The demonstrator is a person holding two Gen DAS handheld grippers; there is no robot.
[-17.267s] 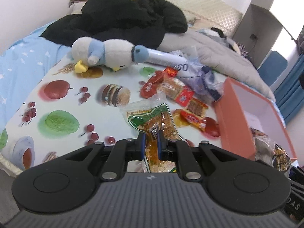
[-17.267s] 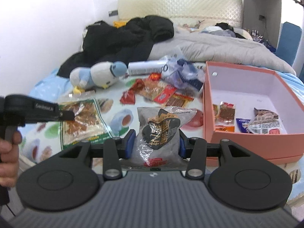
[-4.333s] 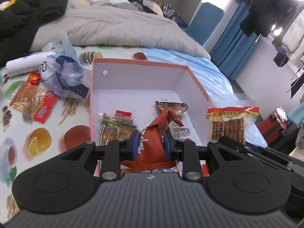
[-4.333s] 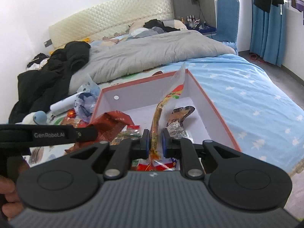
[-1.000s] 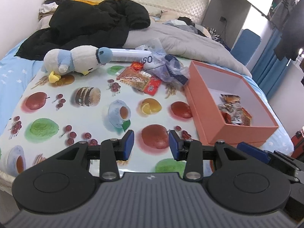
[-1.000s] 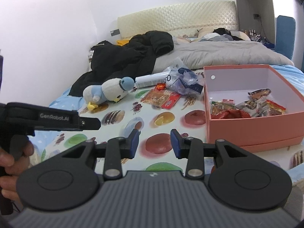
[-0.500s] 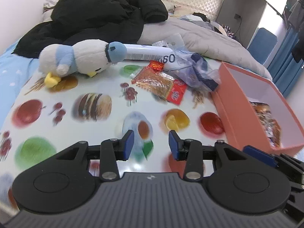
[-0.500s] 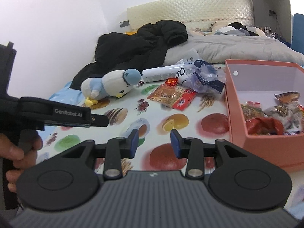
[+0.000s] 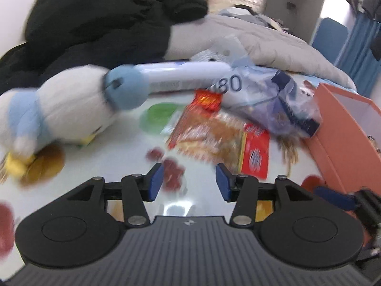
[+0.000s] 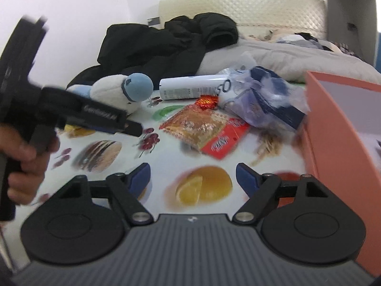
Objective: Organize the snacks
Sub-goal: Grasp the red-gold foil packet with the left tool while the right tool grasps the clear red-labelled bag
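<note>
A flat snack packet (image 9: 221,140) (image 10: 207,128), orange with a red end, lies on the fruit-print cloth (image 9: 133,152) (image 10: 166,157). A small red-and-gold wrapped sweet (image 9: 206,99) (image 10: 207,101) sits just behind it. My left gripper (image 9: 189,183) hovers just short of the packet, jaws opening, nothing between them. My right gripper (image 10: 193,177) is nearer the front, over a printed orange, jaws opening wide and empty. The left gripper (image 10: 133,127) also shows in the right wrist view, held by a hand (image 10: 26,157). The salmon box (image 9: 338,128) (image 10: 343,128) stands at the right.
A white-and-blue plush bird (image 9: 62,109) (image 10: 119,90) lies at the left. A white tube (image 9: 181,76) (image 10: 190,87) and a crumpled bluish plastic bag (image 9: 276,97) (image 10: 262,95) sit behind the packet. Black clothing (image 10: 171,40) and a grey duvet (image 10: 297,62) lie farther back.
Both grippers have moved forward and down toward the packet, which now looks much larger. Both pairs of jaws have widened, the right pair far more.
</note>
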